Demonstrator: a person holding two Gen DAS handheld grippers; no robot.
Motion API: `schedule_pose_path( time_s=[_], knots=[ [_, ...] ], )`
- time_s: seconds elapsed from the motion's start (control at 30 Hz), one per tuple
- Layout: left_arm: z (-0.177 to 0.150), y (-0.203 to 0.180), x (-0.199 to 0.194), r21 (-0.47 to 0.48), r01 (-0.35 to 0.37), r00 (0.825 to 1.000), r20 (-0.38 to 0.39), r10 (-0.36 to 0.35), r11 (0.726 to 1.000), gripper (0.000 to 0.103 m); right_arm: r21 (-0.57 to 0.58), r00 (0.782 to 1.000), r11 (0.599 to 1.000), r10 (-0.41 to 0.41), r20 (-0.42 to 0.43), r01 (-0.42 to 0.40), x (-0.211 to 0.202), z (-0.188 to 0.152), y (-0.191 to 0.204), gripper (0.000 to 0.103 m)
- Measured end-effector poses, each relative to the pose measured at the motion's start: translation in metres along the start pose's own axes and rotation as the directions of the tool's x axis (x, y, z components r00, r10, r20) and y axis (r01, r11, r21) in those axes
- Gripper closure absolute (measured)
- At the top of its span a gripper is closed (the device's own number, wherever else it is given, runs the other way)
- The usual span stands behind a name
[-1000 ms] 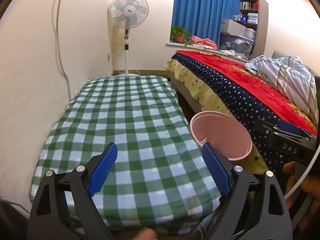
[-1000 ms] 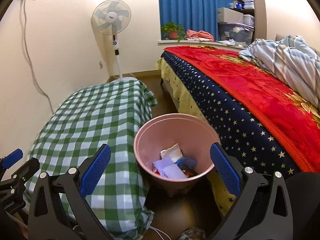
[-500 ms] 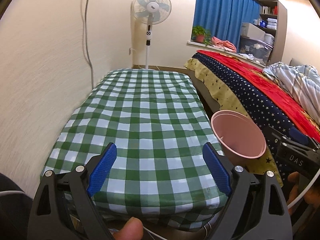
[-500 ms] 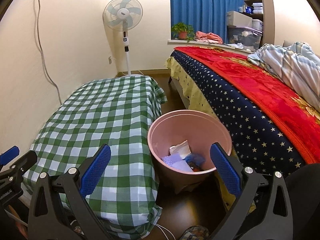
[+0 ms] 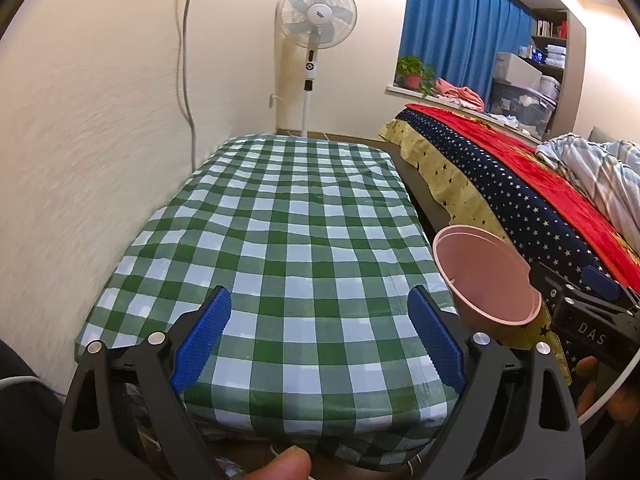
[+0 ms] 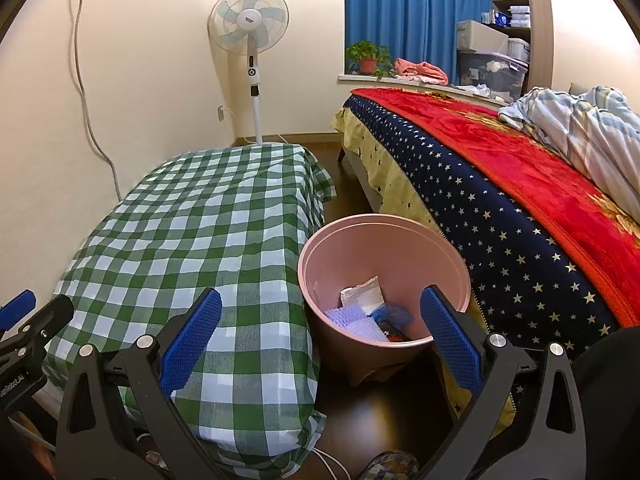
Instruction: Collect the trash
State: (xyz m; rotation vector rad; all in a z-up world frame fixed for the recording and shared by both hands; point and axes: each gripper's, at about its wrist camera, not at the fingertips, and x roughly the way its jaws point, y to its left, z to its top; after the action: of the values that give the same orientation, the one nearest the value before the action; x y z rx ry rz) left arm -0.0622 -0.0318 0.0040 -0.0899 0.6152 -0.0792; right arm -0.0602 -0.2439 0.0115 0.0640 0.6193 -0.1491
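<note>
The left tongs (image 5: 318,338) are spread wide with nothing between the blue pads (image 5: 202,340), held over the near end of the counter (image 5: 280,240), which is draped in a green-and-white checked cloth and bare on top. The right tongs (image 6: 320,338) are just as wide open and empty, poised above the gap between the counter and the bed (image 6: 520,216). In that gap, on the dark floor, stands the pink bin (image 6: 332,256) — close beside the counter's hanging cloth on one side and the starred bed skirt on the other. The trash (image 6: 370,310) lies at the bottom of it: a crumpled white wrapper, a pale purple piece, a blue scrap and something dark with red on it, all heaped together. From the left wrist view only the bin's rim and inner wall show, at the counter's right edge, with the right tongs' black body marked "DAS" and part of a hand (image 5: 600,388) just past it; a fingertip (image 5: 280,466) shows at the bottom edge. In the right wrist view the left tongs' tip shows at the far left, by the counter's near corner. Behind the counter a white fan (image 6: 249,24) stands against the wall — a blue curtain (image 6: 412,12) and a potted plant (image 6: 368,56) lie further right.
</note>
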Motion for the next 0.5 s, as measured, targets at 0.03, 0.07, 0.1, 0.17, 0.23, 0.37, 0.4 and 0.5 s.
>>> schedule_pose_path(
  time_s=[0.03,0.07,0.1,0.17,0.23,0.37,0.4,0.5],
  knots=[
    [-0.0002,0.0002,0.0006,-0.001,-0.001,1.000,-0.001,0.001,1.000,0.016,0.000,1.000,1.000,-0.001,-0.001,0.001,0.0004,0.0000,-0.0001,0.005],
    [-0.0005,-0.0001,0.0010,0.000,-0.001,1.000,-0.001,0.001,1.000,0.016,0.000,1.000,1.000,-0.001,-0.002,0.001,0.0009,0.0000,-0.0002,0.005],
    [-0.0008,-0.0010,0.0012,0.002,-0.001,1.000,-0.001,0.001,1.000,0.016,-0.001,1.000,1.000,-0.002,-0.002,0.002,0.0010,0.0000,-0.0003,0.005],
    [-0.0008,-0.0019,0.0009,0.004,-0.002,1.000,0.004,0.002,1.000,0.016,-0.001,1.000,1.000,-0.001,-0.002,0.001,0.0008,-0.0001,-0.0004,0.005],
    [-0.0006,-0.0013,0.0021,0.000,0.000,1.000,0.003,0.000,1.000,0.016,-0.002,1.000,1.000,-0.001,-0.002,0.001,0.0009,0.0000,-0.0003,0.005],
    [-0.0003,-0.0011,0.0025,0.000,-0.001,1.000,0.002,0.001,1.000,0.016,-0.002,1.000,1.000,0.001,-0.004,-0.001,0.0016,0.0003,-0.0011,0.005],
    [-0.0003,-0.0010,0.0025,0.000,-0.001,1.000,0.003,0.001,1.000,0.016,-0.002,1.000,1.000,0.001,-0.004,-0.001,0.0020,0.0003,-0.0003,0.005],
    [-0.0003,-0.0009,0.0026,0.000,-0.001,1.000,0.003,0.001,1.000,0.016,-0.003,1.000,1.000,0.000,-0.002,0.000,0.0019,0.0002,-0.0002,0.005]
  ],
)
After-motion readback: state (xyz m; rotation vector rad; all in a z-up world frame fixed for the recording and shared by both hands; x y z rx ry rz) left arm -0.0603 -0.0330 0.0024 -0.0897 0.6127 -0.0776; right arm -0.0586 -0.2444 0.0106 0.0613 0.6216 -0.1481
